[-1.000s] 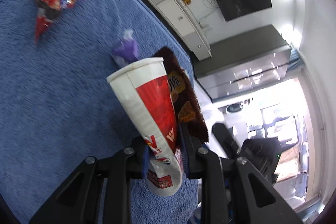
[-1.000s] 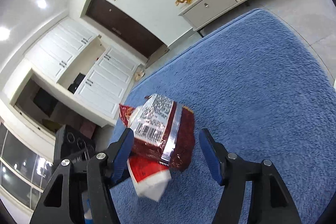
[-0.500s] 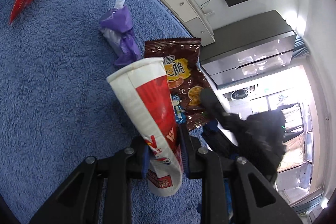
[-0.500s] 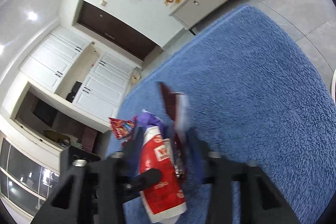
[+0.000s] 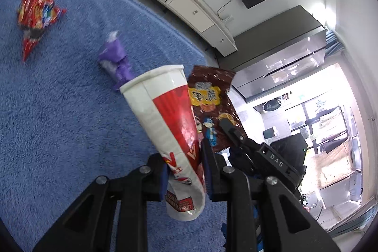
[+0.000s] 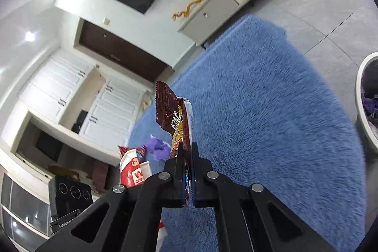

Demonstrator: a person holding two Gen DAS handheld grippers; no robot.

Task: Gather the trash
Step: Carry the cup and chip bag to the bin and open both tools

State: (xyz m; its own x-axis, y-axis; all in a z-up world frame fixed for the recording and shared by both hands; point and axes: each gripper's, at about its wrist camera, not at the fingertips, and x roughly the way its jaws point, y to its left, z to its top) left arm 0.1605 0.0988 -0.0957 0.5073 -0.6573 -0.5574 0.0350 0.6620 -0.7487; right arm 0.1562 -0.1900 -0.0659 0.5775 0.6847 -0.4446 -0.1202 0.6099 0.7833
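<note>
"DAS" on right gripper [image 5: 275, 161] body; "W" and "2019" on paper cup [image 6: 134, 171]; snack-bag print unreadable.

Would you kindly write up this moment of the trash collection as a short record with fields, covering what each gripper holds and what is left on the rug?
left gripper: shut on the flattened red and white paper cup, lifted off the rug
right gripper: shut on the brown snack bag, held edge-up
blue rug: red snack wrapper and purple wrapper lie on it, apart
bin: right edge of the right wrist view, beside the rug, purple trash inside
</note>
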